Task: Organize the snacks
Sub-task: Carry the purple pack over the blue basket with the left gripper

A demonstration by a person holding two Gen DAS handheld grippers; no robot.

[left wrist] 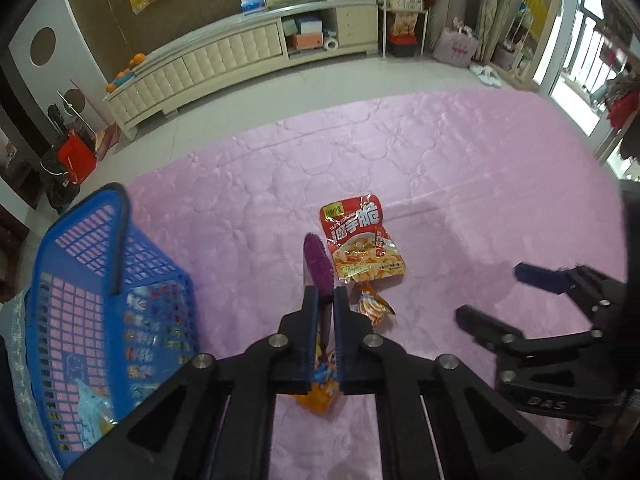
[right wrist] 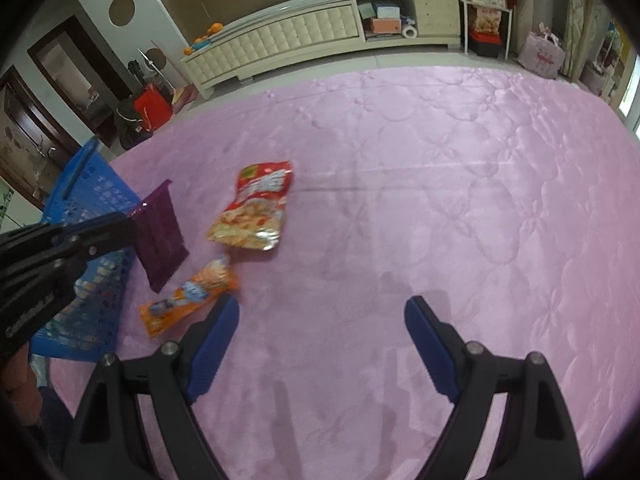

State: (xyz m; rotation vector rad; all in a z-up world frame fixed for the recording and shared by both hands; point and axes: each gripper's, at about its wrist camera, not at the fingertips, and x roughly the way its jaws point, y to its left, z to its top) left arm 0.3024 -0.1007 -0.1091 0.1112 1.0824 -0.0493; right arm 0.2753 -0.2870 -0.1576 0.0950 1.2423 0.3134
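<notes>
the left gripper (left wrist: 325, 300) is clamped on a flat purple packet (left wrist: 318, 266), its 2 jaws pressed nearly together with the packet's lower edge pinched between them and the rest sticking up past the fingertips. in the right wrist view the same purple packet (right wrist: 161, 230) hangs clear of the pink quilted cover (right wrist: 440, 184), held at its upper left corner by the left gripper (right wrist: 134, 224), which reaches in from the left edge above the blue basket (right wrist: 94, 196). the right gripper (right wrist: 322, 344) hovers over bare cover with its jaws spread wide apart and nothing between them; in the left wrist view it shows at the right side (left wrist: 486, 294), tilted down toward the cover (left wrist: 440, 160). 2 more snacks lie on the cover: a red bag with pictured chips (left wrist: 360, 242), flat and face up, just beyond the purple packet, and an orange wrapped snack (left wrist: 374, 306) nearer the grippers, partly hidden behind the left gripper's fingers. from the right wrist view the red bag (right wrist: 256, 208) and the orange snack (right wrist: 188, 296) lie apart from one another, the orange one just beside the right gripper's left finger. the blue basket (left wrist: 92, 280) stands at the cover's left edge with several wrapped snacks already inside, seen through its lattice wall. a long cream cabinet (left wrist: 224, 56) runs along the far wall.
</notes>
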